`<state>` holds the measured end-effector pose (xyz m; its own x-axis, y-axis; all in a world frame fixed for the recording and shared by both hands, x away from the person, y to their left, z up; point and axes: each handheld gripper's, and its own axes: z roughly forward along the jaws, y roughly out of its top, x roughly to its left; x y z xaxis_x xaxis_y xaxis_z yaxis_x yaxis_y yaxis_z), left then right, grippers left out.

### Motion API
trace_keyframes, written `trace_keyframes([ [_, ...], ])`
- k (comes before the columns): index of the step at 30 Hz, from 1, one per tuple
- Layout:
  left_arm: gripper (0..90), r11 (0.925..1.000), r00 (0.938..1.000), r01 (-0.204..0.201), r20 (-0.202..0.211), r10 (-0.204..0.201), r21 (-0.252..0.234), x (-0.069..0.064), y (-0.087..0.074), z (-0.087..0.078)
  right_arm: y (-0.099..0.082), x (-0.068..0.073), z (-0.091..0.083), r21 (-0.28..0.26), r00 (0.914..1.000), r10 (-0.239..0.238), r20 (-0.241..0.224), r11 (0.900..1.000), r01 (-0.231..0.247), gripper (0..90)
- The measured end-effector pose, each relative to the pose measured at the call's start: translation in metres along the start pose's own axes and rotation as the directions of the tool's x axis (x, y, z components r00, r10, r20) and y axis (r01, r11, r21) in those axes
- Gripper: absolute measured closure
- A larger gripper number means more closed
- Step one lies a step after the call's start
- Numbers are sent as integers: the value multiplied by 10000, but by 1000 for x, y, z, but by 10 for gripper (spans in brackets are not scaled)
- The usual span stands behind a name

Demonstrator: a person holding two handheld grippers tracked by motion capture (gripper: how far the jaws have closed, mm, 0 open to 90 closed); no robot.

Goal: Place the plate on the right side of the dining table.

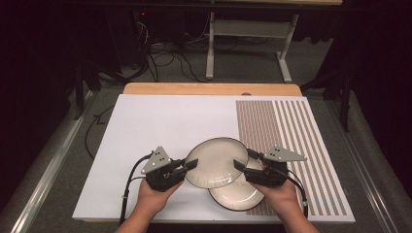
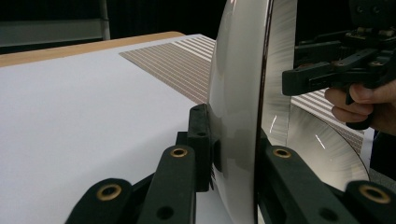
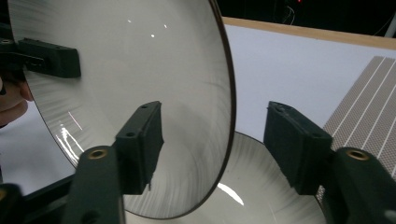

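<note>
The left gripper (image 1: 190, 164) clamps the top plate (image 1: 216, 162) at its 9 o'clock rim, holding it raised and tilted over the lower plate (image 1: 238, 198), which lies on the table (image 1: 145, 126) at the top plate's 5 o'clock. The right gripper (image 1: 239, 165) straddles the 3 o'clock rim, jaws apart, pads not pressing.
</note>
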<state>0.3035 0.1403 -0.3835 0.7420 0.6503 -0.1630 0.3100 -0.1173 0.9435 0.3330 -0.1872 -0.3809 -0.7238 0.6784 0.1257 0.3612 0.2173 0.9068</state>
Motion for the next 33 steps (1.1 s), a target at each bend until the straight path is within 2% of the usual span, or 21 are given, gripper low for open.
trace_keyframes([
  [2,795,10000,10000,1,-6,-1,-3,0,0,0,-1,-1,0,15,10000,77,-17,10000,-77,434],
  [4,795,10000,10000,-29,18,29,-35,0,0,0,-3,-2,0,13,9997,222,-107,9998,-222,517],
  [6,795,10000,10000,-31,21,32,-35,0,0,0,-3,-2,0,-31,9991,374,-174,9993,-375,543],
  [7,795,10000,10000,-52,30,52,-45,0,0,0,-3,-1,1,-17,9990,373,-257,9993,-373,588],
  [14,795,10000,10000,-61,15,61,-43,-1,0,0,-4,-1,5,204,9982,305,-510,9994,-295,679],
  [18,794,10000,10000,-46,46,47,-49,0,-1,0,-4,-3,7,278,9972,514,-551,9984,-499,746],
  [24,794,10000,10000,19,42,-18,-25,0,-1,1,-5,-7,6,341,9955,703,-635,9971,-682,774],
  [28,794,9999,9999,162,19,-162,33,0,0,1,-4,-8,5,396,9940,851,-683,9958,-826,793],
  [31,798,9989,9989,466,16,-466,51,0,0,1,-4,-9,3,414,9908,1022,-887,9942,-989,810],
  [33,799,9990,9990,441,-32,-441,90,-1,1,1,-3,-10,1,369,9907,983,-937,9948,-952,817],
])
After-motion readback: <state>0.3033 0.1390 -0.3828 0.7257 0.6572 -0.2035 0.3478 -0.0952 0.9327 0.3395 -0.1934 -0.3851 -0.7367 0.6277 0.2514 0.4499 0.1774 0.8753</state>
